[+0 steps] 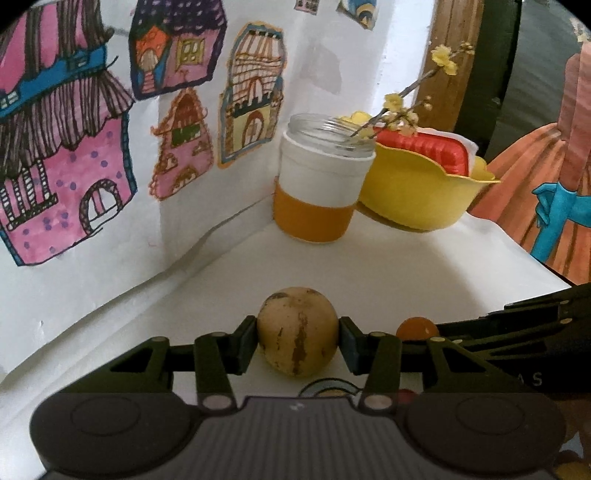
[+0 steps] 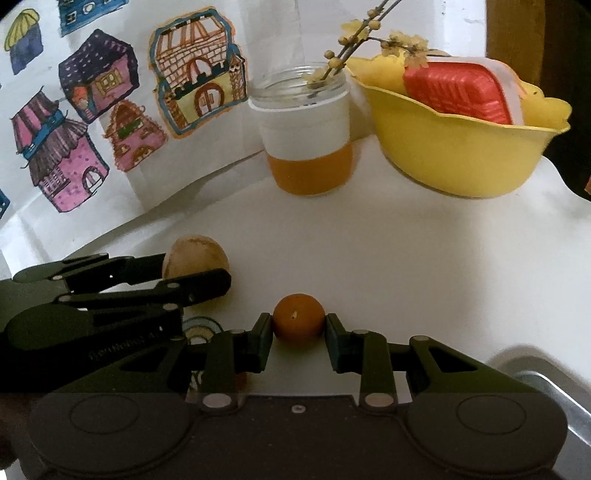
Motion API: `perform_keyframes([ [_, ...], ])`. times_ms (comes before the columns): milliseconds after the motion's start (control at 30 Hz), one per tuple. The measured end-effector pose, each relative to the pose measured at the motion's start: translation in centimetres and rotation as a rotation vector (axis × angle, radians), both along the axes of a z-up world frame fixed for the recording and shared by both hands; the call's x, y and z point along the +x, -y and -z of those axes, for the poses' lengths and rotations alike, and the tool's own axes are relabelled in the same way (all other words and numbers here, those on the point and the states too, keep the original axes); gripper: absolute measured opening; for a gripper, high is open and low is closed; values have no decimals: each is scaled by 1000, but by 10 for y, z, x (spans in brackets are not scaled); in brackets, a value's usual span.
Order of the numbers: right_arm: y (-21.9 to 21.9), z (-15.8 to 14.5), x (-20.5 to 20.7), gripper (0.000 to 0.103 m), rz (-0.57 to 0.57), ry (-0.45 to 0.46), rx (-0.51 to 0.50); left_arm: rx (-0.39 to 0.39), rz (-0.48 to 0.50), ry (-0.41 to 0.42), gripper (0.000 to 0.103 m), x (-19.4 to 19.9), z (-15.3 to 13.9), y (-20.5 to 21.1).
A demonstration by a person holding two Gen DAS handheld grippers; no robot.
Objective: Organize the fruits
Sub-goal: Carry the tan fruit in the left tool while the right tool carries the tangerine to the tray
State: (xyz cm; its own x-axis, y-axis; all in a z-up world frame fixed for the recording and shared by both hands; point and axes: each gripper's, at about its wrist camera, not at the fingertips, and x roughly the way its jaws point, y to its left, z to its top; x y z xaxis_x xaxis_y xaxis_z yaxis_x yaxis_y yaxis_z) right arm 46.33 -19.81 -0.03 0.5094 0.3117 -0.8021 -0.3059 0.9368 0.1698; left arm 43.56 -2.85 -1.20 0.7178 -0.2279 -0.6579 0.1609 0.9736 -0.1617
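Observation:
My left gripper (image 1: 297, 334) is shut on a tan, brown-streaked round fruit (image 1: 297, 330) above the white table. My right gripper (image 2: 298, 325) is shut on a small orange fruit (image 2: 298, 320). In the right wrist view the left gripper (image 2: 199, 275) and its tan fruit (image 2: 195, 254) sit just to the left. In the left wrist view the orange fruit (image 1: 415, 328) shows at the right beside the right gripper's arm. A yellow bowl (image 1: 413, 192) (image 2: 461, 155) holding a red box (image 2: 458, 92) stands at the far side.
A glass jar (image 1: 321, 184) (image 2: 306, 136) with a white and orange sleeve holds a yellow-flowered twig (image 2: 354, 33) beside the bowl. Paper with painted houses (image 1: 92, 129) lines the left wall. A rainbow-printed item (image 1: 328, 387) lies under the grippers. A metal edge (image 2: 554, 398) is at the right.

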Motion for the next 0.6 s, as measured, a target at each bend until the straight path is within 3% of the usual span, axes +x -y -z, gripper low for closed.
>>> perform_keyframes([
  [333, 31, -25, -39, 32, 44, 25, 14, -15, 44, 25, 51, -24, -21, 24],
  [600, 80, -53, -72, 32, 107, 73, 4, -41, 88, 53, 51, -48, -43, 59],
])
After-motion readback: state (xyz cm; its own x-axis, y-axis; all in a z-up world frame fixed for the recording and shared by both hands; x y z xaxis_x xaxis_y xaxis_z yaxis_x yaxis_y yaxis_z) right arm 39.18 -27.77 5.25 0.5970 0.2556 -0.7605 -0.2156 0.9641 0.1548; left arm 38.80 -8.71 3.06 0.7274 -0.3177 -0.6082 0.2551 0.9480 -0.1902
